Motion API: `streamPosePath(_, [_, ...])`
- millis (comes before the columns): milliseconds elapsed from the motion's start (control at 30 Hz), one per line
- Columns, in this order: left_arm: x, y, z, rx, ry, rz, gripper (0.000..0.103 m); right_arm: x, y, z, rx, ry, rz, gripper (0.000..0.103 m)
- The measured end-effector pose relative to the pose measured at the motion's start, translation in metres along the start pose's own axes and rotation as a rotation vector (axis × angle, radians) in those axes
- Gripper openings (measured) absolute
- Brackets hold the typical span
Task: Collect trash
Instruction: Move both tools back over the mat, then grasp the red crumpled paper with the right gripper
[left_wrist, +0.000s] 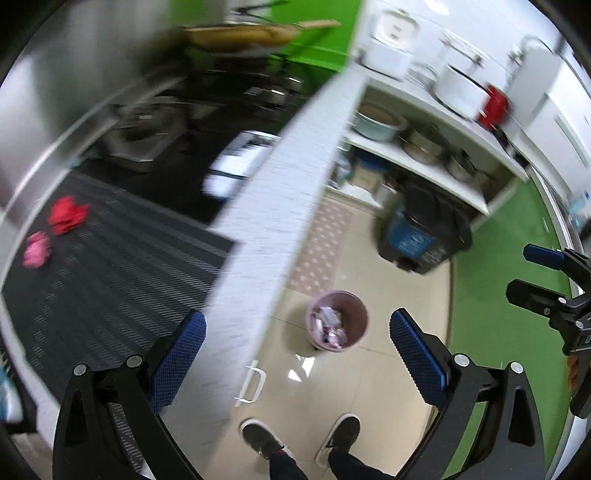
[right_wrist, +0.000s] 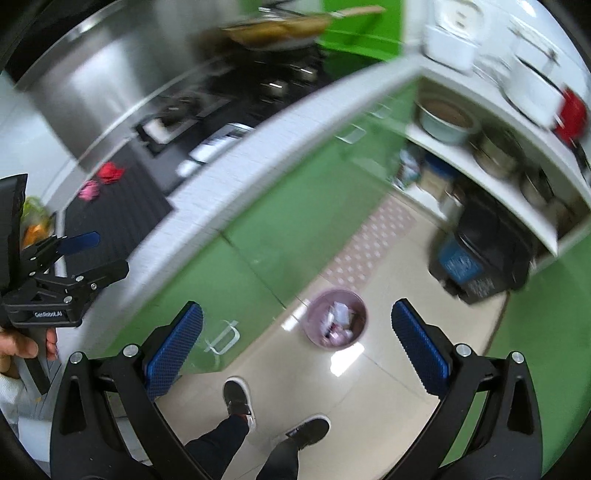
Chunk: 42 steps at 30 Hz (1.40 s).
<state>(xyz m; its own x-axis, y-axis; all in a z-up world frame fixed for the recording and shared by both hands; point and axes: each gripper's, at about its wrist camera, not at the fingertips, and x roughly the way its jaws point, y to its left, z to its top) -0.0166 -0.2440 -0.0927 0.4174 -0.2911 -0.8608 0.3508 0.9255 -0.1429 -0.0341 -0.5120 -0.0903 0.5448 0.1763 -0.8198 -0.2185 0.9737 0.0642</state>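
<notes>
Left wrist view: the left gripper (left_wrist: 297, 354) is spread wide with nothing between its blue pads, hanging over the floor right in front of the bench (left_wrist: 280, 192). Straight below it on the tiles sits a small pink bin (left_wrist: 337, 319), upright, mouth facing up, with crumpled white and pink scraps inside. Up on the bench's dark ribbed mat (left_wrist: 110, 258) there are two loose wads: a red wad (left_wrist: 67, 215) and a pink wad (left_wrist: 36, 249) just beside it, closer to the mat's near end. Both are roundish lumps, so no real long axis to speak of. The right gripper (left_wrist: 532, 277) pokes in at the right edge, cut off.

From the right wrist, the right gripper (right_wrist: 297, 350) is also wide open and empty, over the same bin (right_wrist: 337, 319). The two wads show far off on the mat, tiny and smeared. The left gripper (right_wrist: 96, 254) shows at the left edge, fingers parted.

Both views are heavily motion-blurred. The person's black shoes (left_wrist: 301, 435) stand near the bin. A bigger black-and-blue bin (left_wrist: 424, 232) sits under the white shelves (left_wrist: 436, 155), details unreadable.
</notes>
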Motion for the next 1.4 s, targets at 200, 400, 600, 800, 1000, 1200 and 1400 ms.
streamPosePath(200, [-0.045, 0.076, -0.014, -0.098, -0.038, 0.084, 0.096, 0.005, 0.084, 0.036, -0.124, -0.020, 0.104, 0.100])
streamPosePath(400, [-0.073, 0.156, -0.026, -0.173, -0.056, 0.154, 0.096, 0.022, 0.162, 0.069, -0.200, -0.035, 0.181, 0.100])
streamPosePath(600, [-0.081, 0.210, -0.024, -0.216, -0.063, 0.186, 0.096, 0.049, 0.225, 0.098, -0.288, -0.027, 0.206, 0.100])
streamPosePath(800, [-0.075, 0.248, -0.018, -0.293, -0.067, 0.206, 0.096, 0.087, 0.271, 0.132, -0.388, 0.014, 0.228, 0.100])
streamPosePath(1000, [-0.056, 0.276, -0.011, -0.375, -0.051, 0.246, 0.096, 0.140, 0.304, 0.170, -0.501, 0.062, 0.270, 0.100])
streamPosePath(1200, [-0.040, 0.303, -0.001, -0.466, -0.044, 0.286, 0.096, 0.196, 0.336, 0.198, -0.624, 0.121, 0.310, 0.100])
streamPosePath(1400, [-0.025, 0.328, 0.006, -0.526, -0.033, 0.318, 0.096, 0.241, 0.364, 0.213, -0.730, 0.169, 0.347, 0.100])
